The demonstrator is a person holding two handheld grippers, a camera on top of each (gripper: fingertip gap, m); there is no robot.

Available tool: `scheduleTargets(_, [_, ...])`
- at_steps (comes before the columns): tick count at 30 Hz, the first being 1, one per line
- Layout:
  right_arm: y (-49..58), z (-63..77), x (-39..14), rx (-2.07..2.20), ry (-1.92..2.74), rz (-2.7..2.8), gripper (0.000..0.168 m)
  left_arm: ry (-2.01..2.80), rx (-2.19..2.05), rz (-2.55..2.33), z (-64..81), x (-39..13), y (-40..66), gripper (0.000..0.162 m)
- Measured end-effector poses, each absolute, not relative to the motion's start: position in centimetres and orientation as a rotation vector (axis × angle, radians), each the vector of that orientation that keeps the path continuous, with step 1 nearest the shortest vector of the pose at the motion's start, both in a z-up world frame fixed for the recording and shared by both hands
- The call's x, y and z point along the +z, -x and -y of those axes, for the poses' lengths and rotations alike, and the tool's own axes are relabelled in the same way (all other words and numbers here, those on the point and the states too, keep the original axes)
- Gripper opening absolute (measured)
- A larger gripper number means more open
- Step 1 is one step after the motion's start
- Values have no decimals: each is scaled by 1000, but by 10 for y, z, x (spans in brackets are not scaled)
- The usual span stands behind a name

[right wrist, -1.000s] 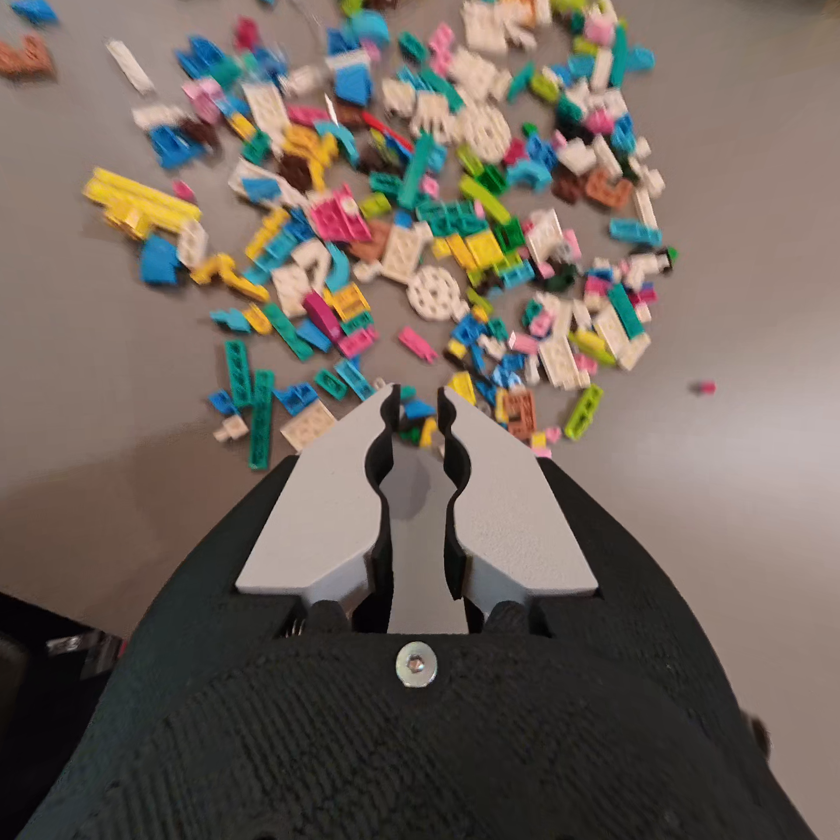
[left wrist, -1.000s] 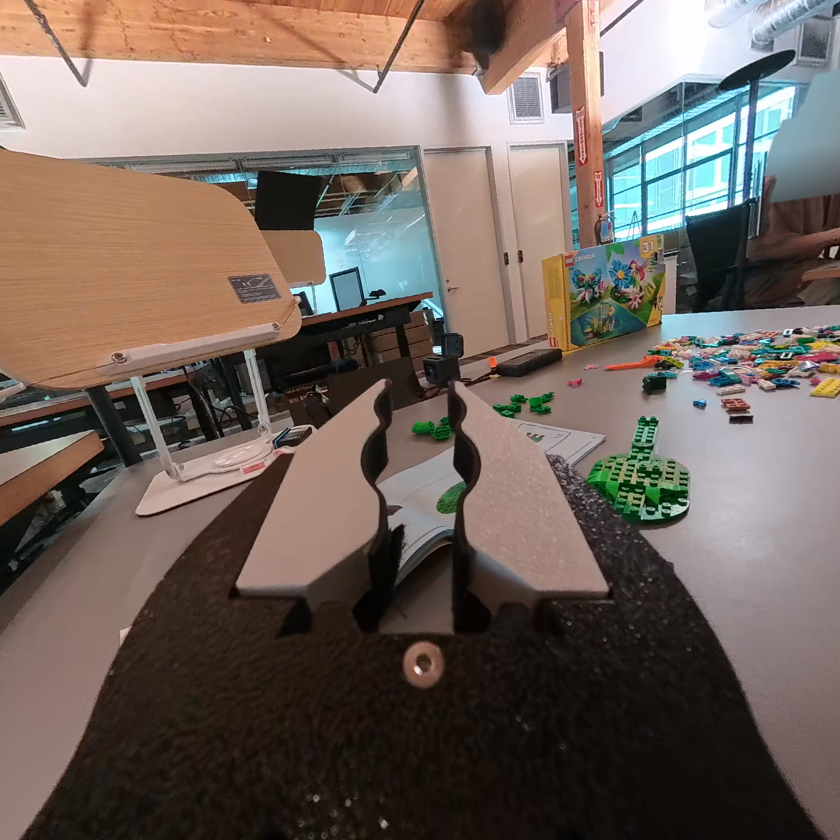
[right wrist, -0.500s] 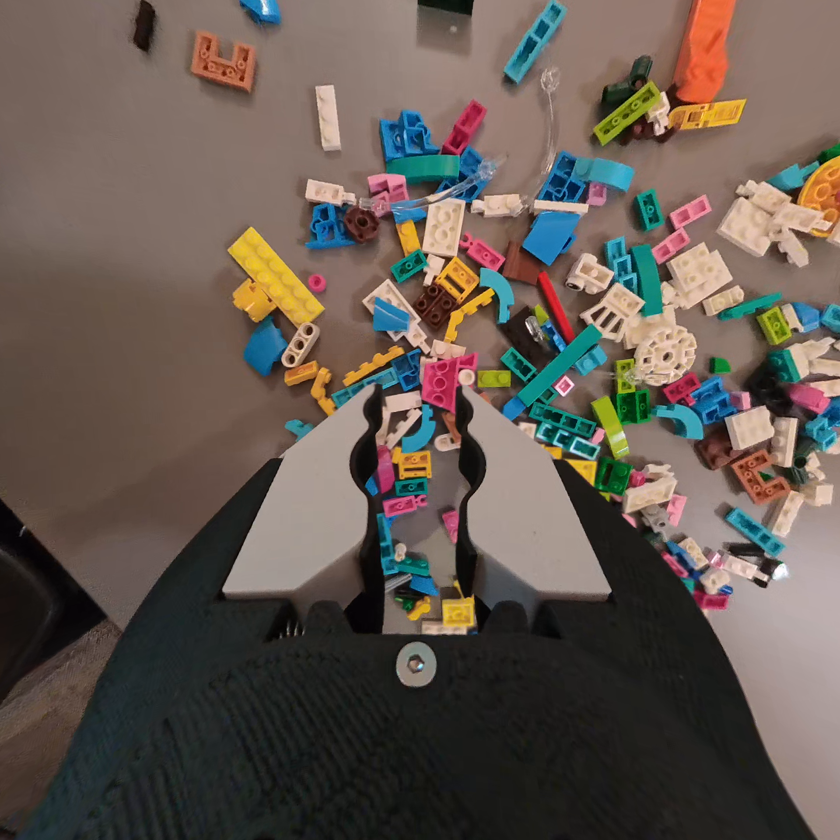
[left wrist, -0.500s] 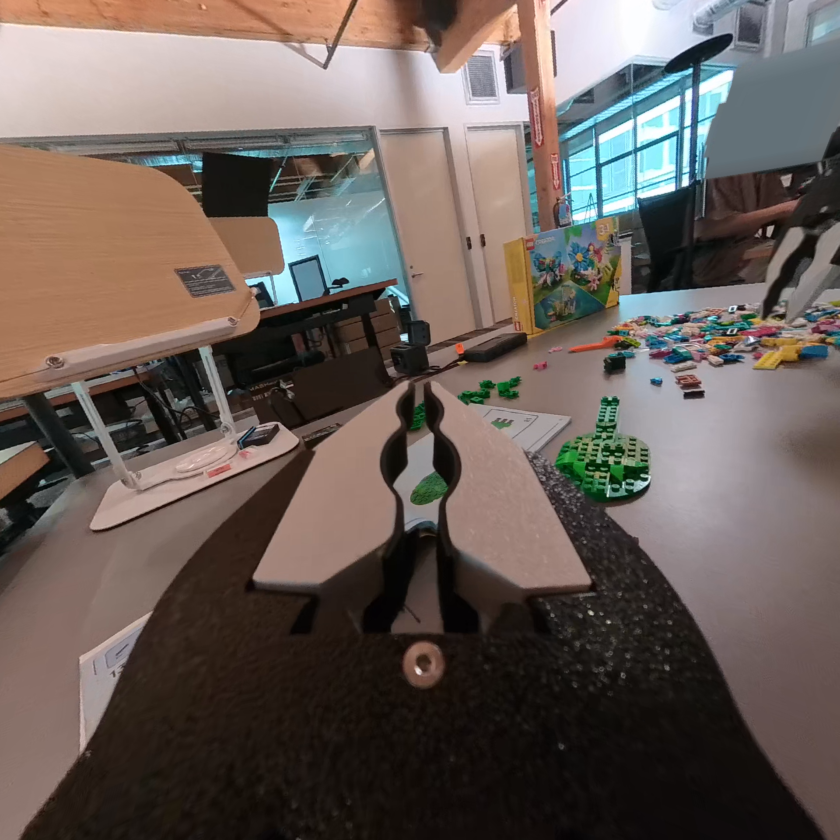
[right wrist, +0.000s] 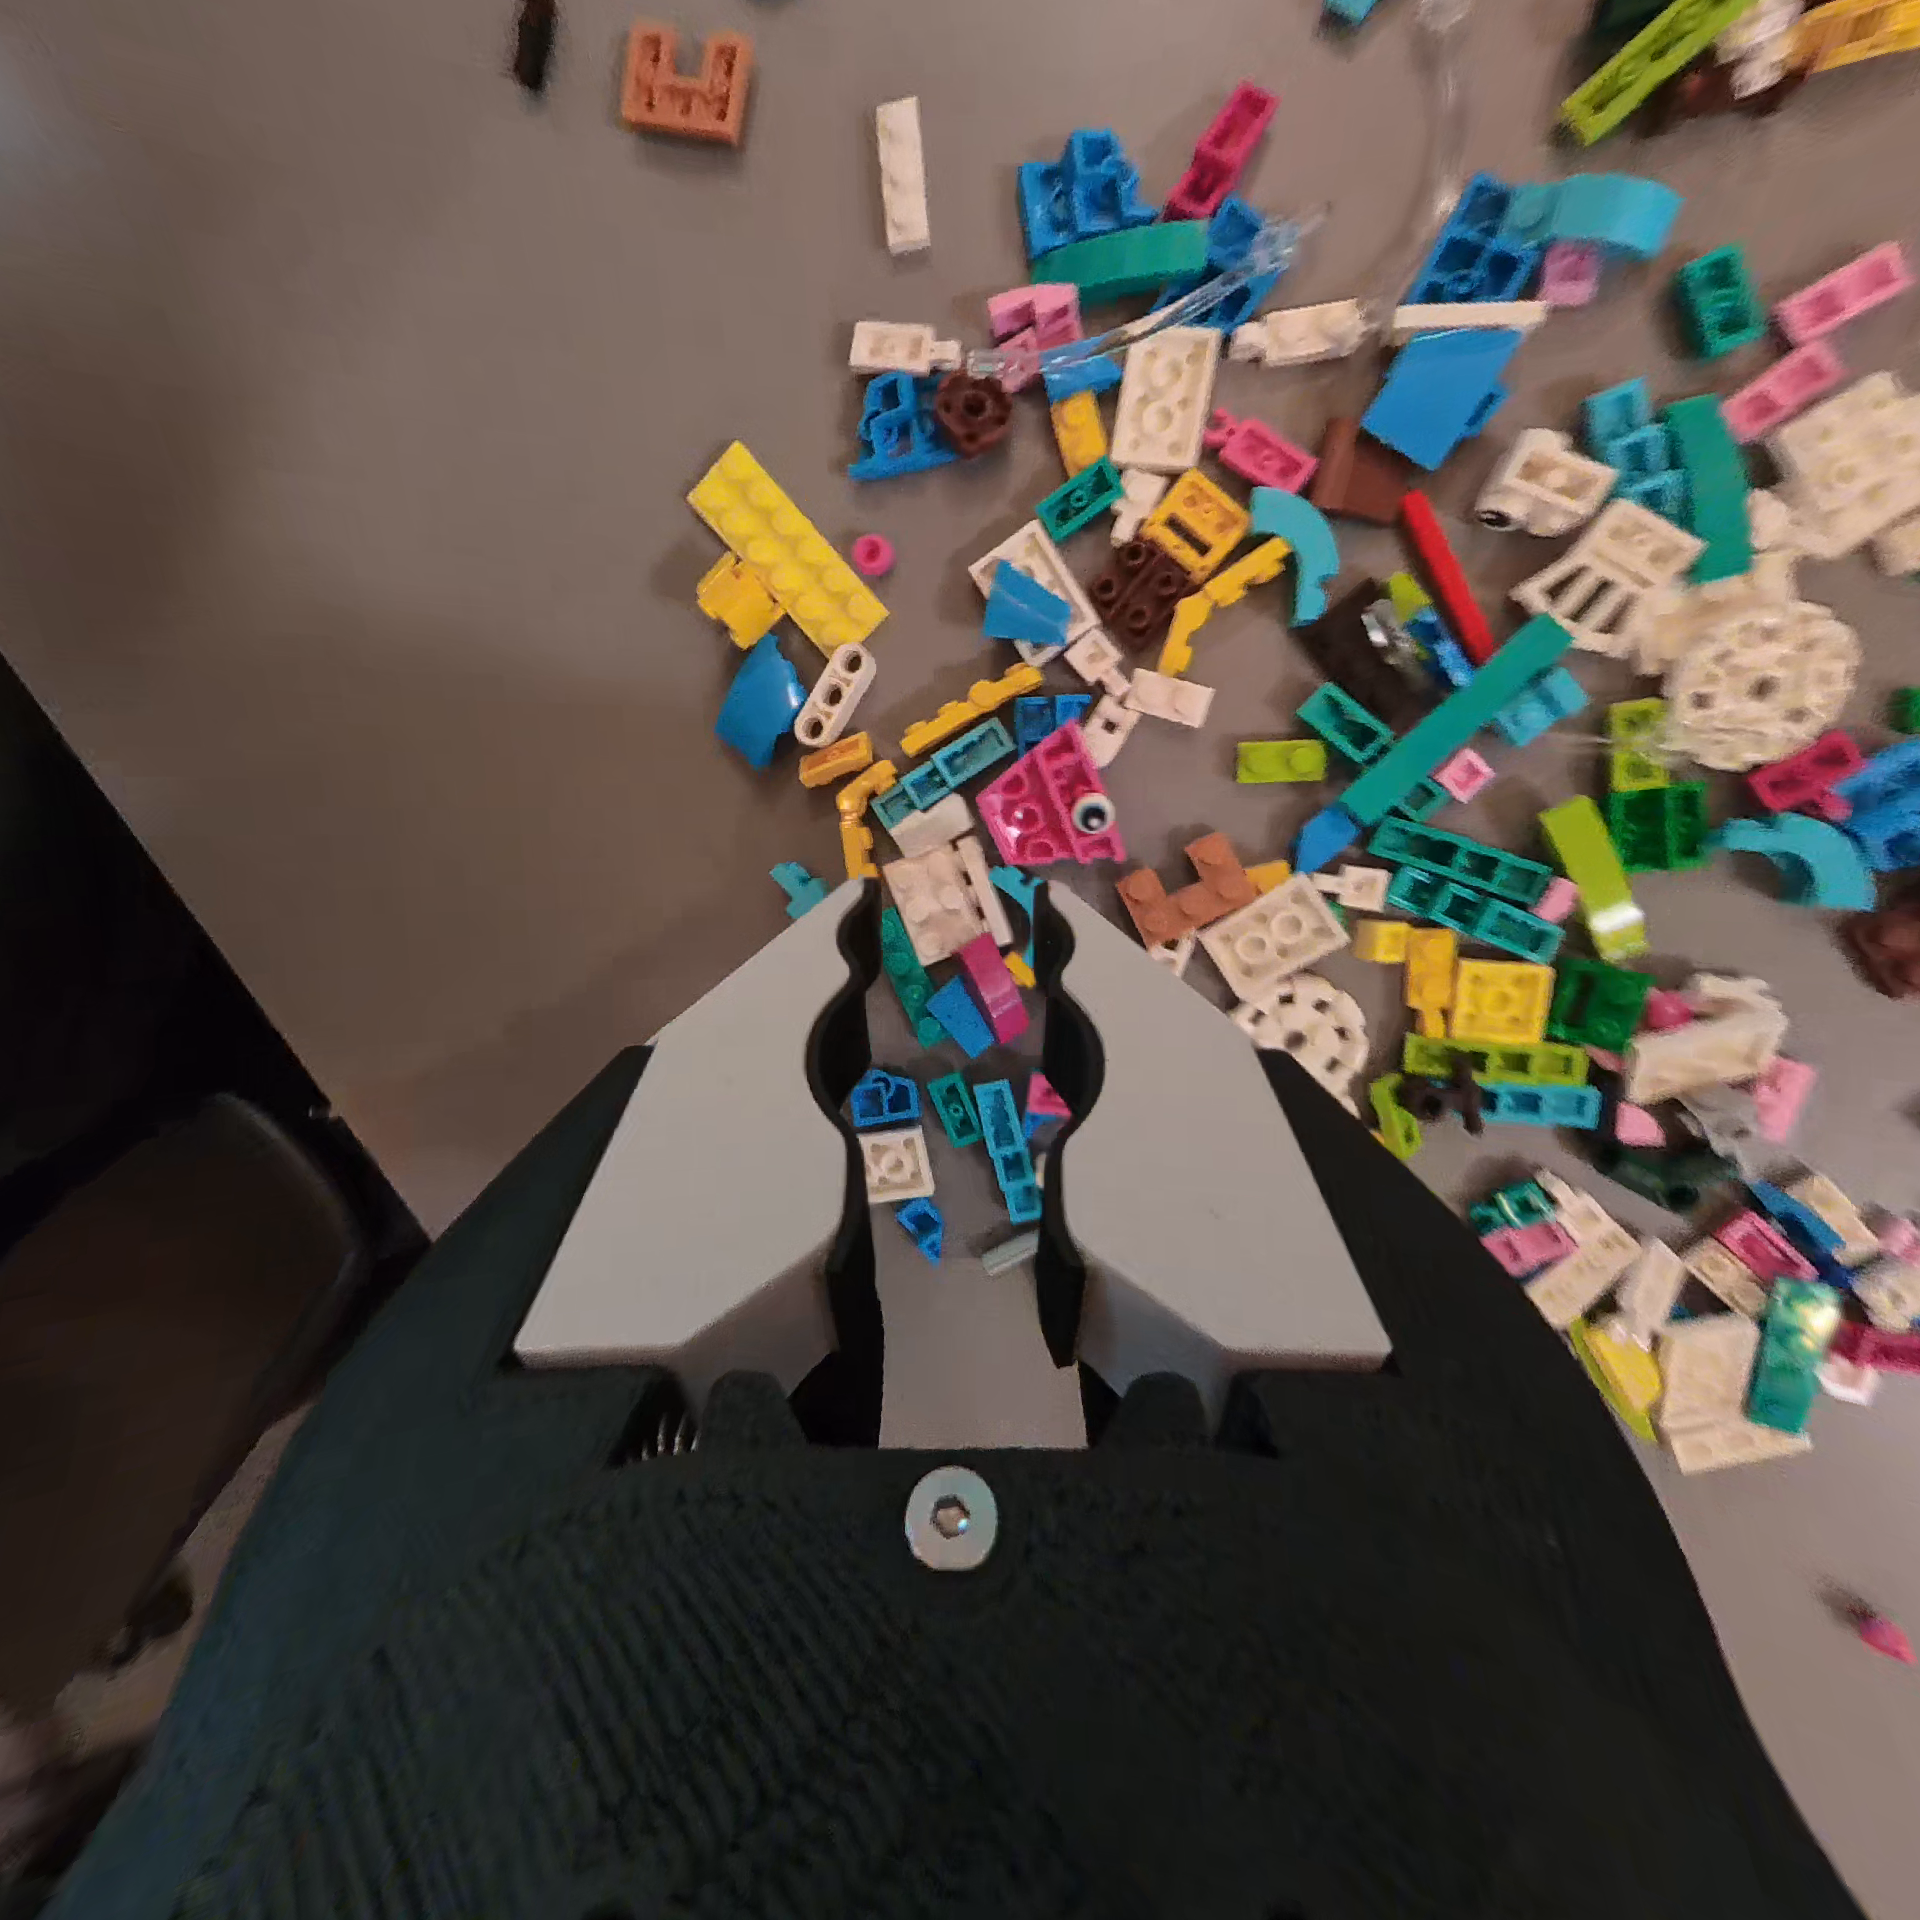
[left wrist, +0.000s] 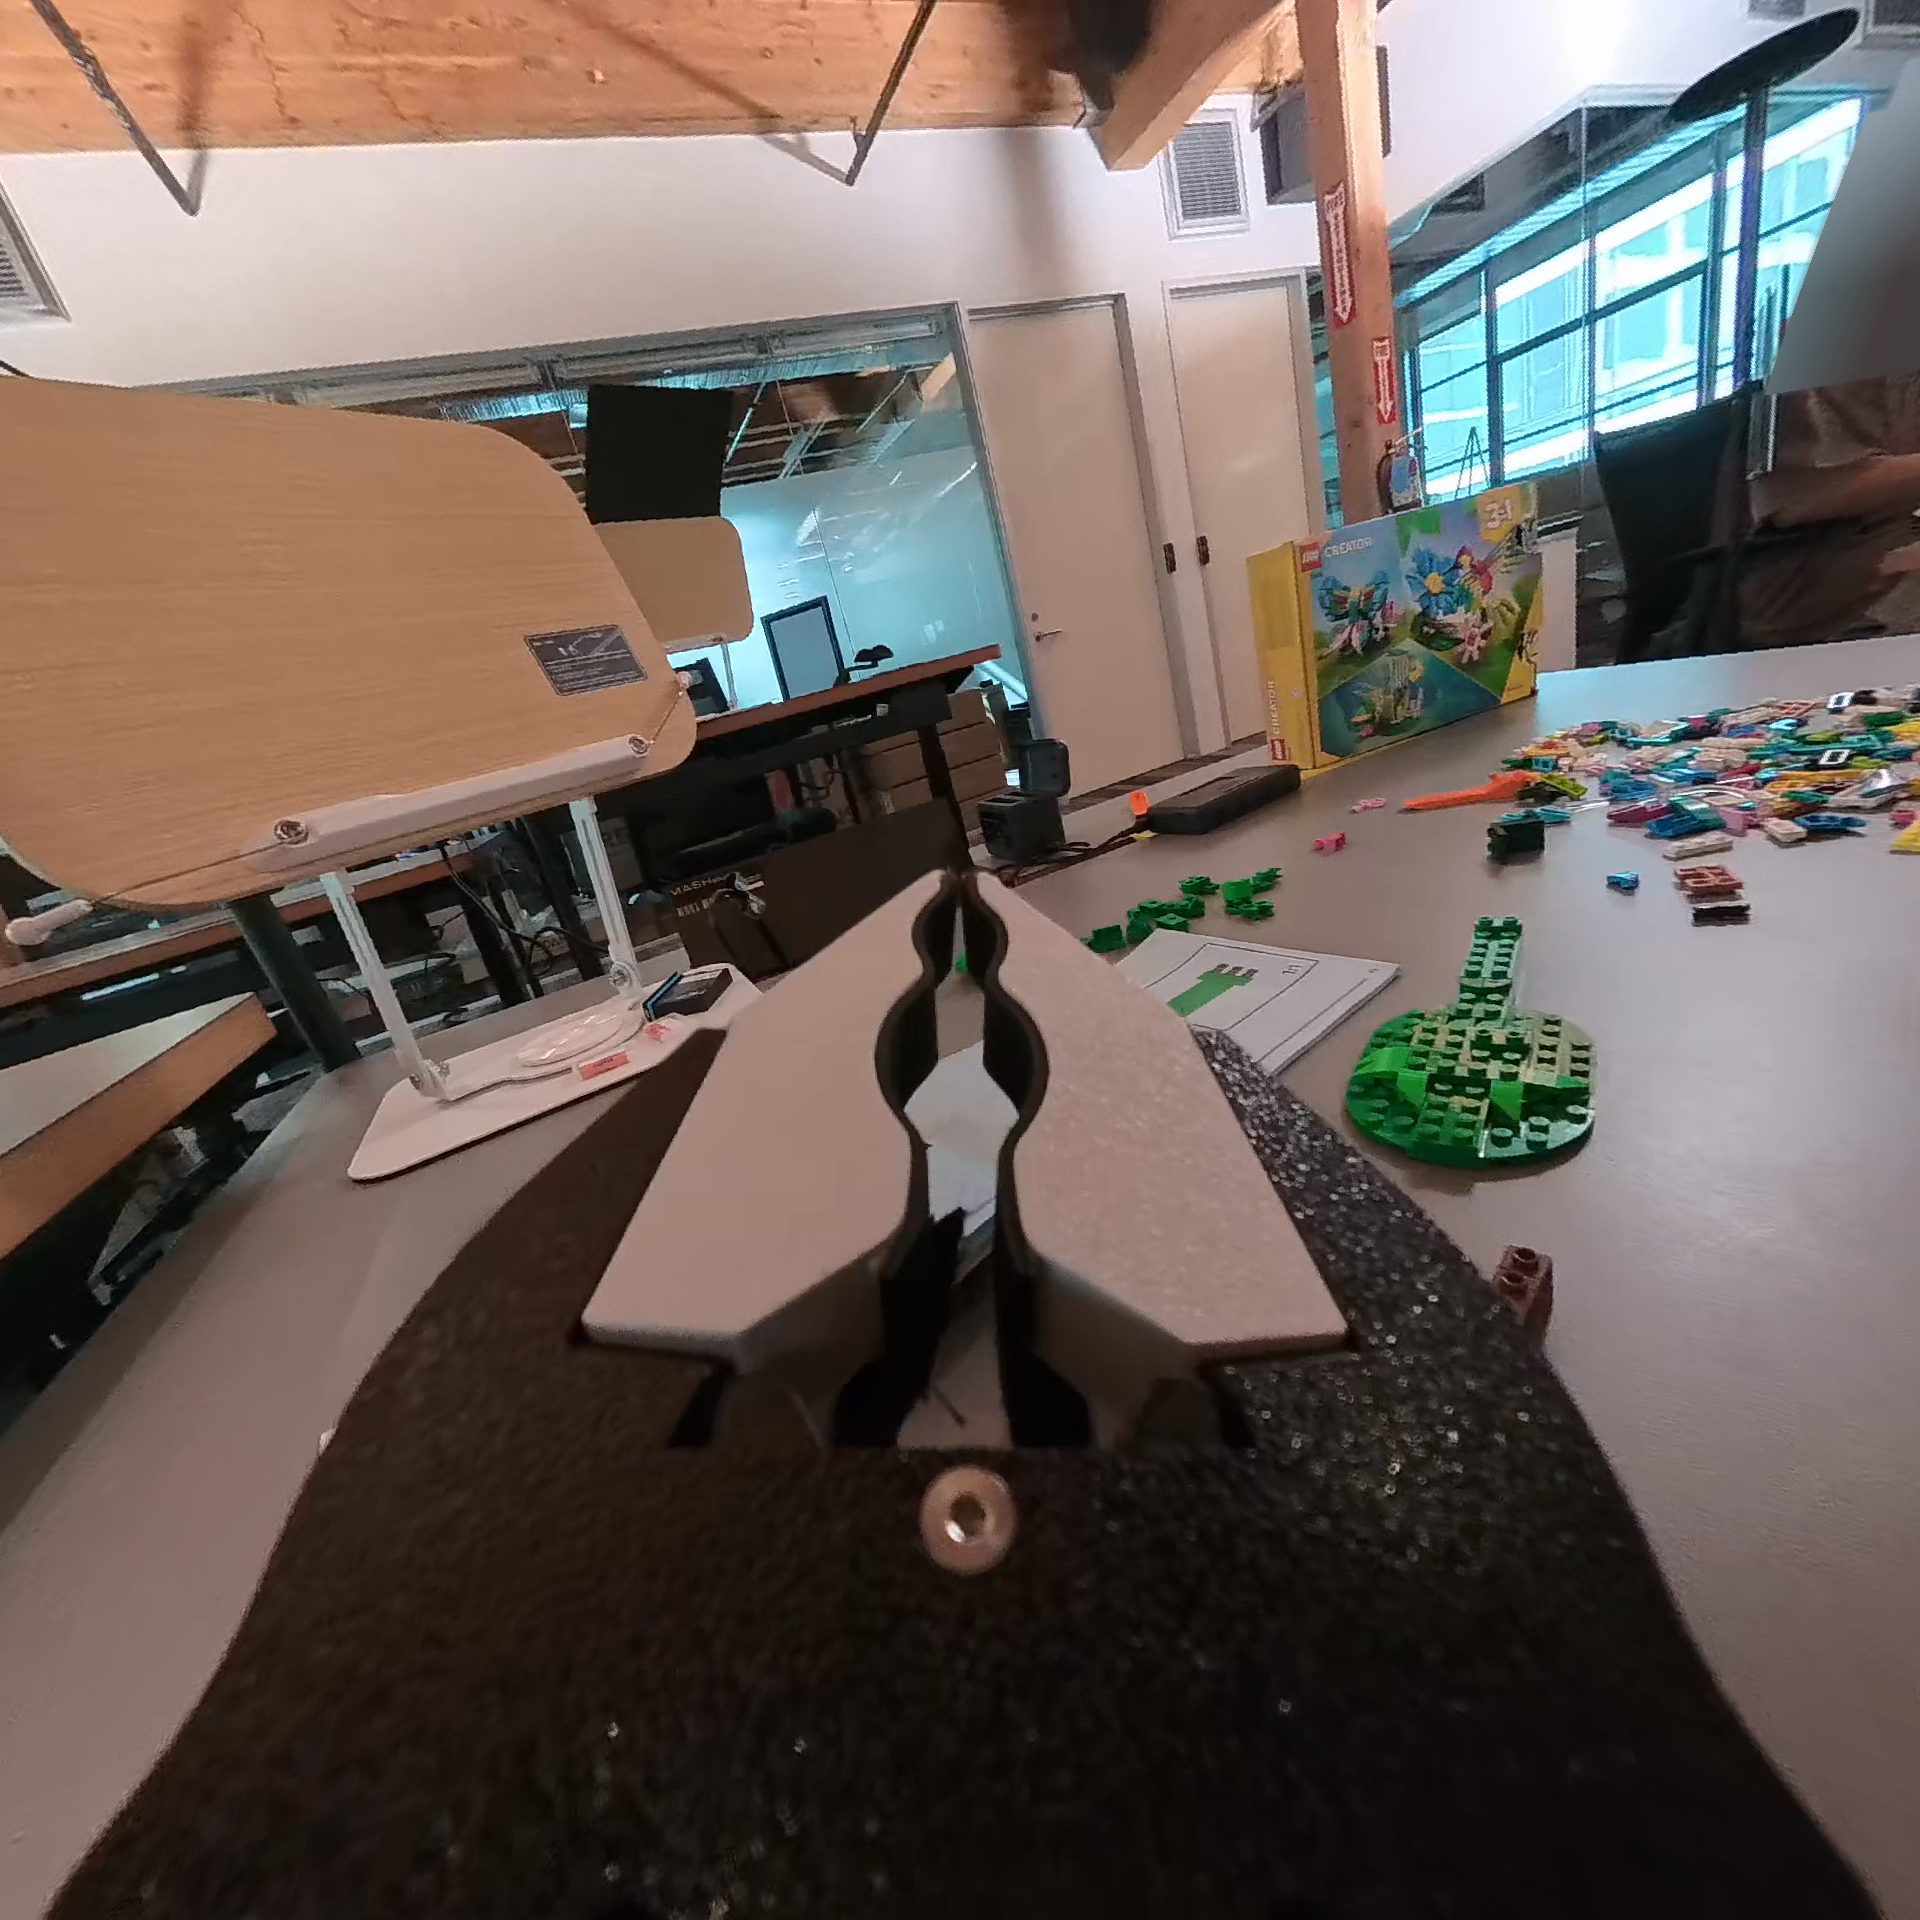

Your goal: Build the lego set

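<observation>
The green lego build (left wrist: 1470, 1081) lies flat on the grey table (left wrist: 1714, 1299), just ahead and to the right of my left gripper (left wrist: 961, 888), not touching it. The instruction booklet (left wrist: 1257, 987) sits beyond it, partly under my fingers' line of sight. My left gripper's tips are nearly together, with nothing between them as far as I can tell. The loose brick pile (right wrist: 1351, 623) spreads under and ahead of my right gripper (right wrist: 951, 894), whose fingers stand apart over white and pink pieces (right wrist: 966, 925), gripping none; the blur hides any contact.
</observation>
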State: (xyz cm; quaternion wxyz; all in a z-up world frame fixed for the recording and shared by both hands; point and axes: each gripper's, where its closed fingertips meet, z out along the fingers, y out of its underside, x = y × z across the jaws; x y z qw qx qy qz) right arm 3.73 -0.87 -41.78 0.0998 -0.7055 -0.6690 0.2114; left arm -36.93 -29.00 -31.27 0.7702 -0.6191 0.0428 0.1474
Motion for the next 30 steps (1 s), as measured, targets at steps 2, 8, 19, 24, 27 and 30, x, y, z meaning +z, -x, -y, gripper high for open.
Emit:
scheduleTargets(2, [-41, -3, -405, 627, 2053, 1870, 28, 1349, 314, -93, 289, -314, 369, 0])
scheduleTargets(8, [-75, -56, -373, 344, 1899, 1589, 31, 1362, 303, -105, 287, -316, 368, 0])
scheduleTargets(19, [-118, -91, -323, 141, 1731, 1345, 20, 1369, 327, -100, 287, -317, 370, 0])
scheduleTargets(24, [-117, -101, -341, 161, 1829, 1383, 20, 1377, 381, -110, 286, -318, 372, 0])
scheduleTargets(27, [-116, -102, -363, 159, 1918, 1465, 20, 1378, 376, -108, 285, -318, 373, 0])
scheduleTargets(30, [-110, -109, -380, 134, 1969, 1493, 20, 1385, 387, -105, 284, -319, 374, 0])
